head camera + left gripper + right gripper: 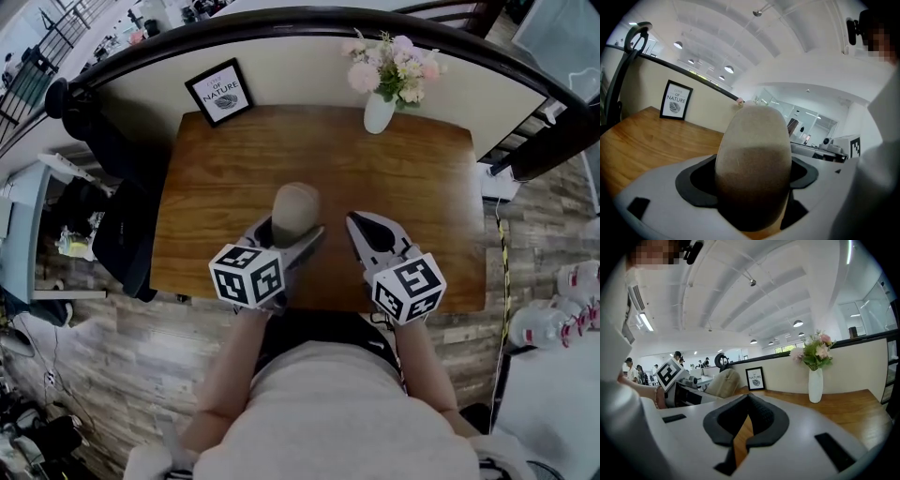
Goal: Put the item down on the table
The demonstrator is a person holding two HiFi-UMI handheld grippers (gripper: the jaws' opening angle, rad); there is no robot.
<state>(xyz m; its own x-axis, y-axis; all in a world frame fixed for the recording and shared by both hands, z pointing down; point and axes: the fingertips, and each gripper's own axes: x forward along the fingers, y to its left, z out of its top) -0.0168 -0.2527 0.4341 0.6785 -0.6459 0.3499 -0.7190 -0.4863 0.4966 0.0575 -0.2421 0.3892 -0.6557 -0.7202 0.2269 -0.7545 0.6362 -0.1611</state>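
A beige, egg-shaped item point(295, 206) stands upright between the jaws of my left gripper point(289, 236), above the front middle of the wooden table point(422, 187). In the left gripper view the item point(753, 159) fills the gap, with both dark pads pressed on its sides. I cannot tell whether its base touches the wood. My right gripper point(361, 228) is just to the right, shut with nothing in it. In the right gripper view only a thin slit shows between the jaws of the right gripper point(746, 414), and the item point(723, 383) appears off to the left.
At the table's back edge, against a cream wall, a framed print point(219, 92) stands at the left and a white vase of flowers point(380, 111) at the right. A black bag or chair point(127, 234) sits off the table's left side.
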